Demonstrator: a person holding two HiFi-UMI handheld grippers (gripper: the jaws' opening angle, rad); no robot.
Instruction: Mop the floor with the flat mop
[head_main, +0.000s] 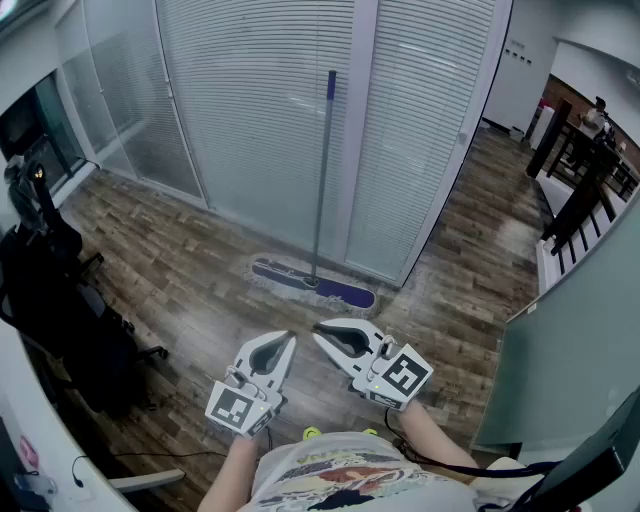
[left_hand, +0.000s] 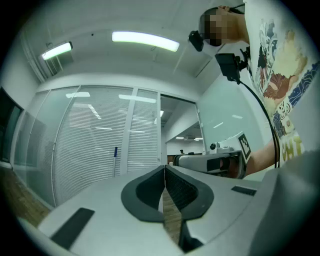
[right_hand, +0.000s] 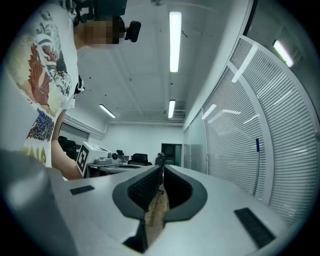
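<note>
Glossy wood floor (head_main: 180, 255), smooth metal mop handle (head_main: 322, 180)

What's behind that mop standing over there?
Behind the mop are closed white blinds set in glass, with a white post just beside the handle. The blinds hide whatever lies beyond them, and the mop's flat head covers a strip of floor.

One flat mop (head_main: 321, 200), with a grey metal pole, a blue grip and a purple flat head. Two grey plastic tools with square-marker cubes: one left tool (head_main: 290, 338) and one right tool (head_main: 319, 329). Two long white strip lights (left_hand: 145, 41) on the ceiling in the left gripper view. One black heap (head_main: 60, 300) at the side, perhaps a bag on a chair.
</note>
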